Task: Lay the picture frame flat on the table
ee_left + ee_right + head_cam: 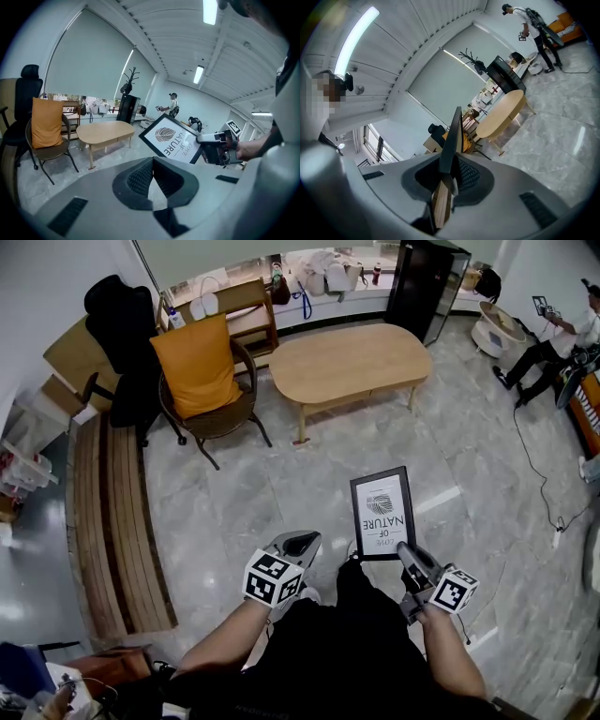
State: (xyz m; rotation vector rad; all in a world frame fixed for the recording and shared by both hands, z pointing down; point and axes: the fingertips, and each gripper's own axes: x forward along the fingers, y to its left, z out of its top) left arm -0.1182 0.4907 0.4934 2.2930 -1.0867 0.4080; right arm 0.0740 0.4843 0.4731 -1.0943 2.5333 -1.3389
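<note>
**Plainly aloft: the frame sits in the right hand-held gripper**

The right hand-held gripper (451, 164) is clenched on one corner of the black-rimmed picture frame with a white leaf print (382, 512), its pads pressing on the front and back. The frame is tilted in the air above the grey marble floor (244, 493), well apart from the oval light-wood desk (352, 360). The left hand-held gripper (152, 164) hangs near the frame, its jaws together with nothing between them. A dark-framed chair with an orange cushion (197, 367) stands left of the desk.
</note>
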